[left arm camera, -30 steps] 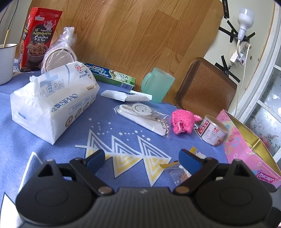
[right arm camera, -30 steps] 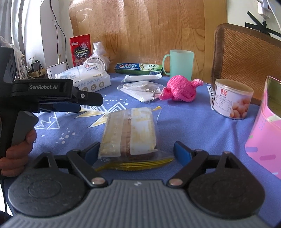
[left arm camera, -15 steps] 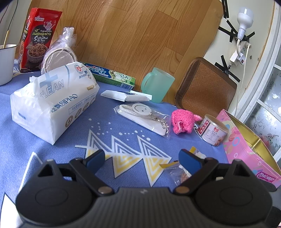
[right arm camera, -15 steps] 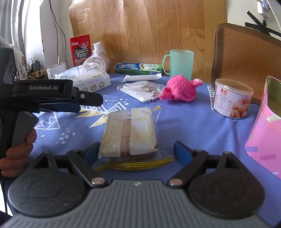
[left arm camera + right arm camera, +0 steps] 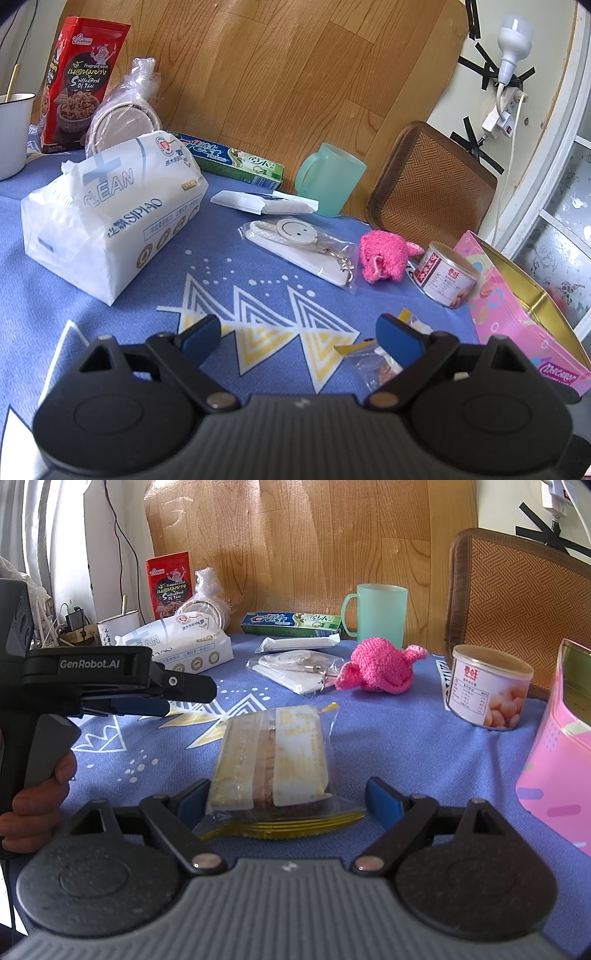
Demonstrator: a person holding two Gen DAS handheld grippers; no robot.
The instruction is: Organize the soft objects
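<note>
A wrapped sandwich cake (image 5: 271,762) lies on the blue tablecloth (image 5: 406,753) between the open fingers of my right gripper (image 5: 288,805); only its corner (image 5: 373,360) shows in the left wrist view. A pink knitted toy (image 5: 382,668) lies beyond it, also in the left wrist view (image 5: 384,256). A white tissue pack (image 5: 110,218) sits at the left. My left gripper (image 5: 301,334) is open and empty over the cloth; it shows from the side in the right wrist view (image 5: 162,698).
An open pink tin box (image 5: 524,321) stands at the right, a small can (image 5: 445,275) beside it. A bagged keychain (image 5: 299,245), toothpaste box (image 5: 229,160), green mug (image 5: 328,179), red snack bag (image 5: 79,83), wrapped bowls (image 5: 122,118) and a woven chair back (image 5: 432,184) lie further off.
</note>
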